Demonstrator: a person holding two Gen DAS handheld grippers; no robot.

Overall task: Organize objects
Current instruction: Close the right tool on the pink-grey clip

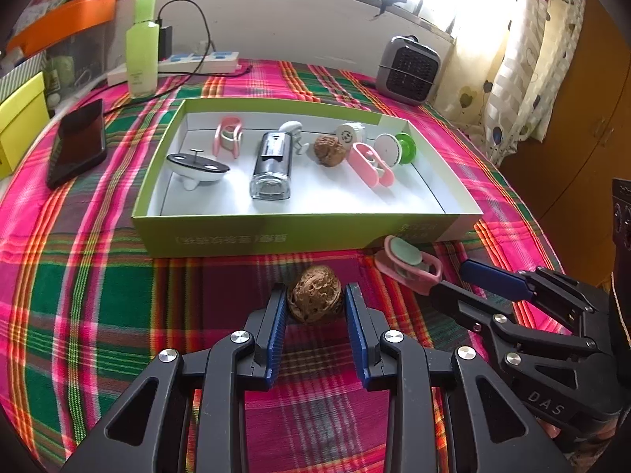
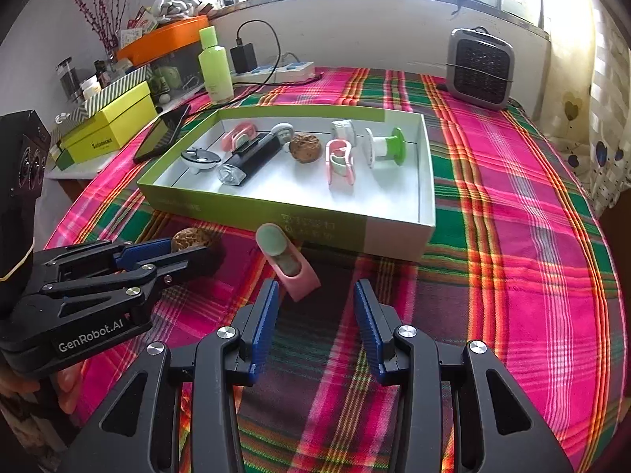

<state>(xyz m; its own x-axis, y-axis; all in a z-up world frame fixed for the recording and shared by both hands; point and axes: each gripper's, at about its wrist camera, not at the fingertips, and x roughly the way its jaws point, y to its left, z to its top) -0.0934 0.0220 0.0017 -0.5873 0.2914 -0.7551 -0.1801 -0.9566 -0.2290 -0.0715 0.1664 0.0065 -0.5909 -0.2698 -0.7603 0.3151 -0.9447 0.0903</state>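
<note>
A brown walnut lies on the plaid cloth in front of the green-sided box. My left gripper is open, one finger on each side of the walnut; I cannot tell if the pads touch it. It also shows in the right wrist view, with the walnut at its tips. A pink and mint clip lies just ahead of my open right gripper, which is empty. The same clip shows in the left wrist view, with the right gripper right beside it.
The box holds a second walnut, a black and clear bottle, pink clips, a white dish and a green and white spool. A phone, a green bottle, a power strip and a grey heater stand behind.
</note>
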